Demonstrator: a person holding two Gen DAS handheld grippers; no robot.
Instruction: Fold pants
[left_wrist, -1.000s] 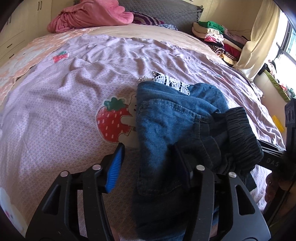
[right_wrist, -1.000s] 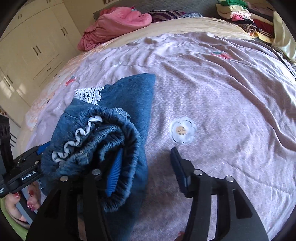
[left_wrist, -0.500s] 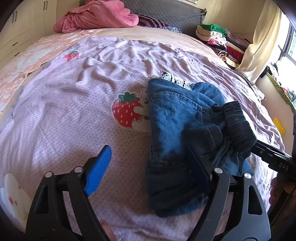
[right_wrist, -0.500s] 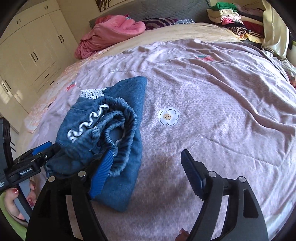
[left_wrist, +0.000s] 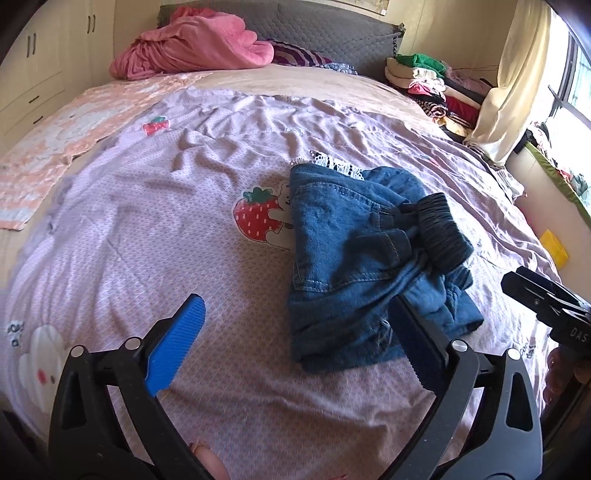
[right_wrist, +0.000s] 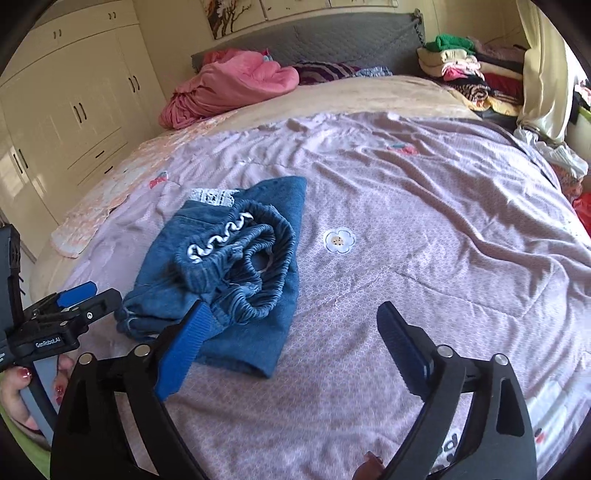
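My left claw (left_wrist: 295, 332) and right claw (right_wrist: 291, 339) both point downward, jaws opening with nothing between, above the folded blue denim pants (left_wrist: 354, 266) on the lilac bedsheet (left_wrist: 147, 236).

A lilac bedsheet (left_wrist: 155, 229) covers the bed. Beyond its strawberry print (left_wrist: 255, 218), a pink blanket (left_wrist: 195, 51) lies bunched; stacked clothes (left_wrist: 432, 81), seemingly folded, sit right.

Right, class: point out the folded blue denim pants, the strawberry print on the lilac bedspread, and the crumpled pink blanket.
Folded blue denim pants (left_wrist: 332, 251): left wrist view, top denim panel.
Strawberry print (left_wrist: 255, 218): left wrist view, red fruit body.
Crumpled pink blanket (right_wrist: 236, 83): right wrist view, middle of the heap.
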